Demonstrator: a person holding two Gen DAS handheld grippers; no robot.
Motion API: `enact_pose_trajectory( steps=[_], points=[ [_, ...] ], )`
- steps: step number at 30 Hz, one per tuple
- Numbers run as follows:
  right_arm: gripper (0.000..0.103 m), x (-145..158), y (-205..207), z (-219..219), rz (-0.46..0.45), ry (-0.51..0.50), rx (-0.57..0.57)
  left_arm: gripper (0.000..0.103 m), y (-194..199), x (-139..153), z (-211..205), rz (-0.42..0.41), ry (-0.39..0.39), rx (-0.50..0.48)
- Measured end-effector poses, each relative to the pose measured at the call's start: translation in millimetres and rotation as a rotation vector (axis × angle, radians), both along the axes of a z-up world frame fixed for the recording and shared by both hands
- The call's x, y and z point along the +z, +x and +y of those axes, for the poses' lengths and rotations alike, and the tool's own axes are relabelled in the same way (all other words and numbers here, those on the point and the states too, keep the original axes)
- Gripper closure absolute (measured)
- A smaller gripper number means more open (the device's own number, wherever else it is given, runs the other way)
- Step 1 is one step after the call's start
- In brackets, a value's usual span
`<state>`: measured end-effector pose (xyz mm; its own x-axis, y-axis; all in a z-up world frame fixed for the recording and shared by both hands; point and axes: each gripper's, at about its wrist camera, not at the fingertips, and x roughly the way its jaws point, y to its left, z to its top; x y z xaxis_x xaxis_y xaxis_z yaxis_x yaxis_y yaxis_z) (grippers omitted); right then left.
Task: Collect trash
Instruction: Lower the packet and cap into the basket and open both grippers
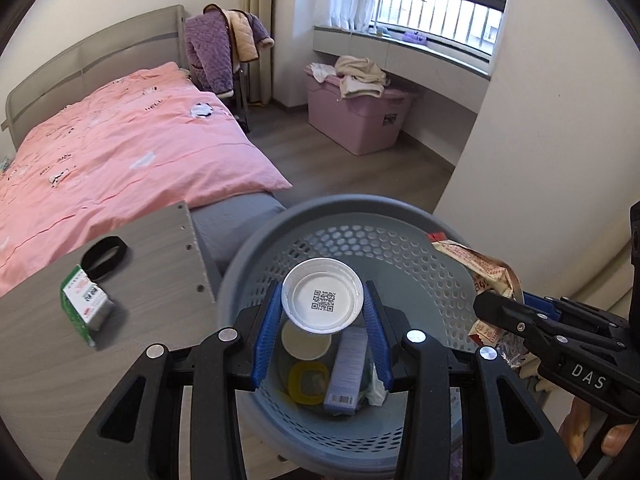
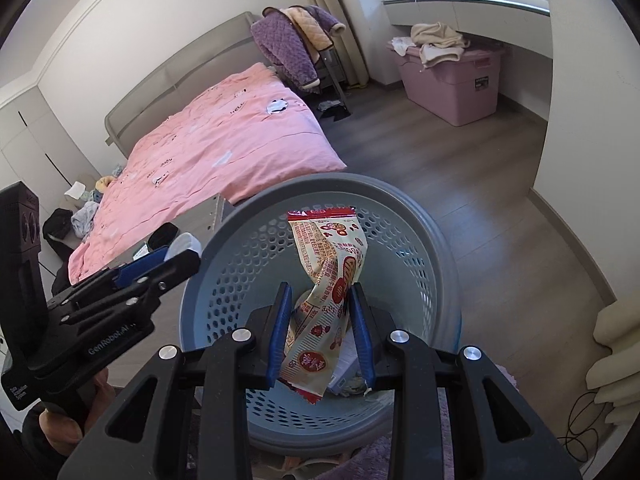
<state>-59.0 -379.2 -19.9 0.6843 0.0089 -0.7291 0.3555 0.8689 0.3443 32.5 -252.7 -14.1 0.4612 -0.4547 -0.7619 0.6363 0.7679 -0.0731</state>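
My left gripper (image 1: 322,307) is shut on a white plastic lid (image 1: 322,299) with a QR code, held over the grey perforated waste basket (image 1: 400,216). My right gripper (image 2: 320,308) is shut on a red and cream snack wrapper (image 2: 326,276), also over the basket (image 2: 420,216). The wrapper shows in the left wrist view (image 1: 486,272) at the basket's right rim. In the basket lie a round white lid (image 1: 306,340), a yellow ring (image 1: 307,382), a pale blue box (image 1: 347,372) and crumpled paper (image 1: 376,384).
A grey table (image 1: 160,256) at the left holds a green and white carton (image 1: 85,304) and a black band (image 1: 105,258). Behind are a bed with a pink cover (image 1: 120,152), a chair with clothes (image 1: 224,48) and a pink storage box (image 1: 360,116).
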Motion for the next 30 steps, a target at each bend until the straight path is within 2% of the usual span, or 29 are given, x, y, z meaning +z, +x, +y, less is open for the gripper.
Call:
enact_pose_trajectory(
  steps=[5,12,13,14,16,18,30],
  points=[
    [0.073,-8.6,3.2,-4.5,0.011,0.009,0.009,0.064,-2.4,-11.8,-11.2,0.022,0.031,-0.013],
    [0.067,-13.0,4.8,-8.0,0.014,0.014,0.011,0.063,-2.7,-15.5,-14.1,0.032,0.031,-0.005],
    [0.065,-13.0,4.0,-8.7,0.012,0.012,0.011,0.062,-2.7,-15.2,-13.3,0.036,0.026,-0.005],
    [0.062,-12.7,2.3,-10.5,0.007,0.01,0.01,0.056,-2.2,-14.9,-13.4,0.037,0.023,-0.003],
    [0.05,-10.0,-0.2,-11.7,-0.011,0.011,0.01,0.043,-1.9,-13.9,-10.7,0.036,0.018,0.01],
    [0.046,-8.2,-1.3,-11.8,-0.023,0.006,0.006,0.041,-2.4,-13.2,-8.8,0.032,0.015,0.02],
    [0.046,-14.3,2.3,-9.5,-0.009,0.004,0.009,0.039,-0.7,-15.3,0.1,0.029,0.033,0.067]
  ],
)
